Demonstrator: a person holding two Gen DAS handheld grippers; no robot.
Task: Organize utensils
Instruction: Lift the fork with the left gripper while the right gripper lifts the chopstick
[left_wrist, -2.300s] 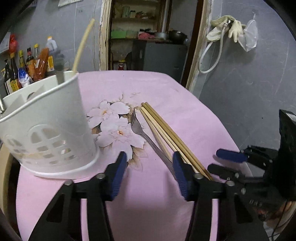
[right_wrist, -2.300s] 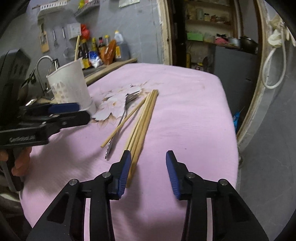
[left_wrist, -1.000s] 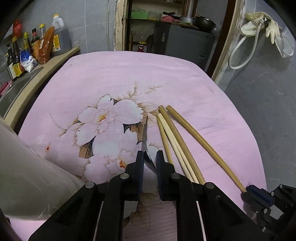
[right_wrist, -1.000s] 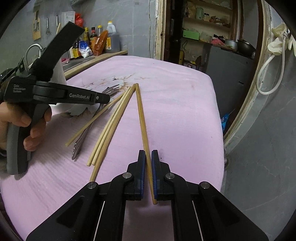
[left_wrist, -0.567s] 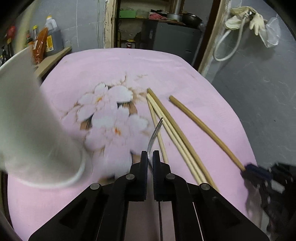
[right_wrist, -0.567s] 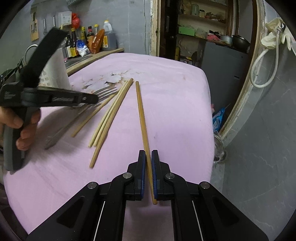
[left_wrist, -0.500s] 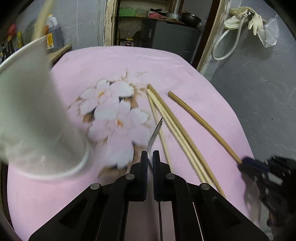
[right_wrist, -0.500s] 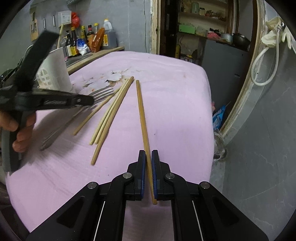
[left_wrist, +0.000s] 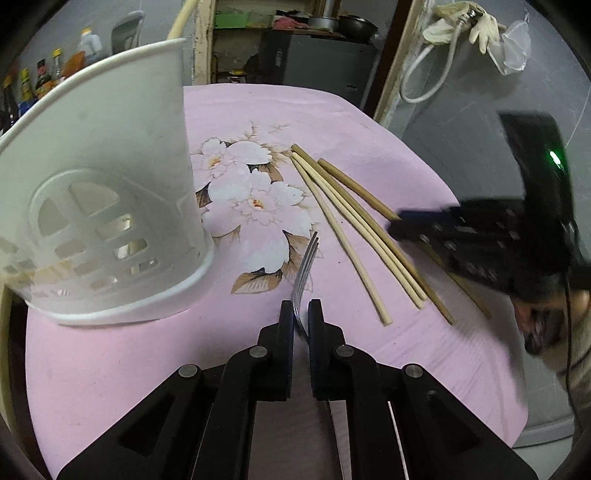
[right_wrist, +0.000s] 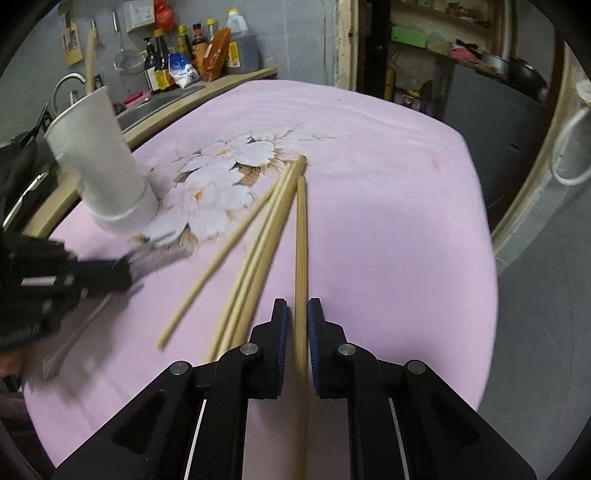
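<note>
My left gripper (left_wrist: 301, 314) holds a metal fork (left_wrist: 306, 266) by its handle, tines forward above the cloth, and its jaws are opening slightly. The white slotted utensil holder (left_wrist: 110, 184) stands just to its left, with one chopstick in it. My right gripper (right_wrist: 297, 317) straddles a brown chopstick (right_wrist: 301, 240) near its middle. Those jaws are opening too, and a gap shows beside the stick. Three more chopsticks (right_wrist: 255, 251) lie on the cloth left of it. From the right wrist view the left gripper (right_wrist: 125, 273) is blurred, below the holder (right_wrist: 99, 158).
A pink flowered cloth (left_wrist: 110, 369) covers the table, which drops off at the right and near edges. Bottles (right_wrist: 199, 51) and a sink tap (right_wrist: 68, 83) stand on the counter behind the holder. A hand (left_wrist: 543, 321) grips the right tool.
The right gripper has slid forward along its chopstick, which now runs back under it, and its jaws have parted a little. The left gripper has carried the fork closer to the holder.
</note>
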